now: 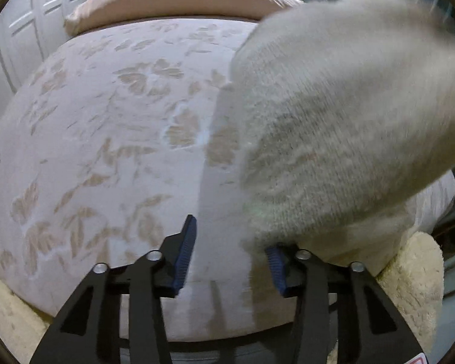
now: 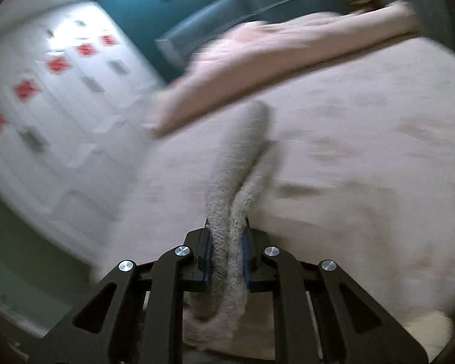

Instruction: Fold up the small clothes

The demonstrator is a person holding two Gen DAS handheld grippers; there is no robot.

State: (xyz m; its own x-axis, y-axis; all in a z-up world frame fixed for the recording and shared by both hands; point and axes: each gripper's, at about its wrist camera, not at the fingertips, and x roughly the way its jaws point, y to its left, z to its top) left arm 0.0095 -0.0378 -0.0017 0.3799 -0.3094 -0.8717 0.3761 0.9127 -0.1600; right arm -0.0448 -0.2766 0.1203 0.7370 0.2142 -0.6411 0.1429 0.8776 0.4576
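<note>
A small grey knitted garment (image 1: 333,115) hangs blurred in the air at the right of the left wrist view, over a pink bedspread with a leaf pattern (image 1: 100,139). My left gripper (image 1: 230,257) is open and empty; the cloth's lower edge drapes over its right finger (image 1: 276,268). My right gripper (image 2: 227,250) is shut on a doubled edge of the same grey knit (image 2: 242,157), which runs forward from the jaws above the bed (image 2: 364,166). The right wrist view is blurred by motion.
A pink pillow or folded quilt (image 1: 173,0) lies at the bed's far end, also in the right wrist view (image 2: 273,54). A white wardrobe (image 2: 51,91) with red stickers stands on the left. A cream fluffy blanket (image 1: 415,276) lies at the bed's near edge. A teal headboard (image 2: 227,9) stands behind.
</note>
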